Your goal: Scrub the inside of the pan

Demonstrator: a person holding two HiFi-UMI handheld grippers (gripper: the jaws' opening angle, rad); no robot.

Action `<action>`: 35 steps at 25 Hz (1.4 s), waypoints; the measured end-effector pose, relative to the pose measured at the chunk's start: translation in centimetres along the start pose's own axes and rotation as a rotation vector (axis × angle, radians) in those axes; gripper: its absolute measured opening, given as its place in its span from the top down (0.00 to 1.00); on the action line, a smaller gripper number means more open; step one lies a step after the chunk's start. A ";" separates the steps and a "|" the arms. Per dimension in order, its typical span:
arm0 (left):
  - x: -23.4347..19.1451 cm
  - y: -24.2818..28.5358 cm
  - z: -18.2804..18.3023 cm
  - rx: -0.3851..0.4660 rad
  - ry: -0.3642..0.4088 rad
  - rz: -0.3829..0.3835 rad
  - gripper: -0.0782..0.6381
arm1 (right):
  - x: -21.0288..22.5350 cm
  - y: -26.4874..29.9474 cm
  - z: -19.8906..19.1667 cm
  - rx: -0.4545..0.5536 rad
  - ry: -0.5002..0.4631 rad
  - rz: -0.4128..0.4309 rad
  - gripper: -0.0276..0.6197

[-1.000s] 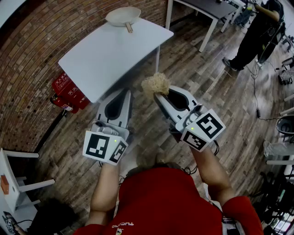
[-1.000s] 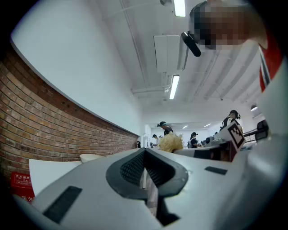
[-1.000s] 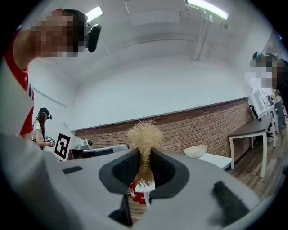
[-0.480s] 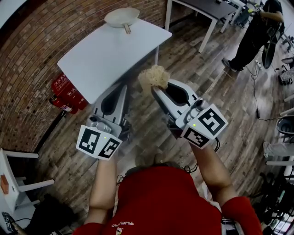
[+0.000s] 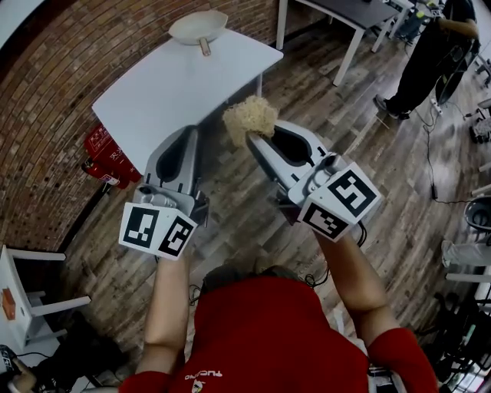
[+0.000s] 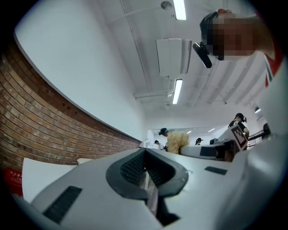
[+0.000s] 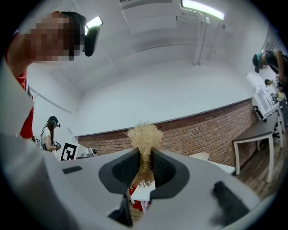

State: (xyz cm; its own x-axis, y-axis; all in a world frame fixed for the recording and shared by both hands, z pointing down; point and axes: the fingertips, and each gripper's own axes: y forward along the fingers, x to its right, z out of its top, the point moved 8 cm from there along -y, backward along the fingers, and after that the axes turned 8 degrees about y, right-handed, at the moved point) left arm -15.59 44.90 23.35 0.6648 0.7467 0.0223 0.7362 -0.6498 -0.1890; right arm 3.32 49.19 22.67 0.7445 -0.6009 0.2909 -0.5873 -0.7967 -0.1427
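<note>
A cream pan (image 5: 199, 28) with a wooden handle sits at the far end of the white table (image 5: 169, 84), well ahead of both grippers. My right gripper (image 5: 255, 138) is shut on a tan fibre scrubber (image 5: 248, 117), which puffs out past the fingertips (image 7: 145, 134). Over the table's near corner my left gripper (image 5: 182, 138) is held shut and empty, its pads (image 6: 145, 167) meeting. Both grippers hover above the wooden floor, short of the pan.
A red fire-extinguisher box (image 5: 112, 153) stands by the brick wall (image 5: 46, 115) under the table. A second white table (image 5: 345, 15) and a standing person (image 5: 430, 54) are at the far right. White chairs (image 5: 23, 299) stand at the left.
Both grippers have moved forward and left toward the table. The scrubber stays clamped in the right gripper, and the left stays shut.
</note>
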 end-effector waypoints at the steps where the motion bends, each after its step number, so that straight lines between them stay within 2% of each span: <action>1: 0.0 0.2 -0.1 -0.003 0.002 0.006 0.88 | 0.4 0.0 0.0 0.001 0.004 0.001 0.84; 9: -0.7 2.9 0.0 -0.034 0.043 0.022 0.88 | 3.5 1.0 0.0 -0.004 0.043 0.000 0.84; 17: -5.0 7.3 -2.0 -0.040 0.056 0.042 0.88 | 7.9 5.4 0.1 -0.013 0.031 -0.008 0.84; 26: -13.4 13.3 -3.9 -0.052 0.065 0.072 0.88 | 13.9 13.0 -0.1 -0.037 0.052 -0.040 0.84; 35: -23.1 19.7 -5.6 -0.038 0.029 0.048 0.88 | 19.2 22.3 0.4 -0.067 0.026 -0.088 0.84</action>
State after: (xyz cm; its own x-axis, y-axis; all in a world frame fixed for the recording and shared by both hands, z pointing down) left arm -15.74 14.11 24.59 0.7025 0.7103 0.0430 0.7072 -0.6902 -0.1533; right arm 4.65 19.87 24.70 0.7860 -0.5263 0.3243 -0.5405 -0.8397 -0.0526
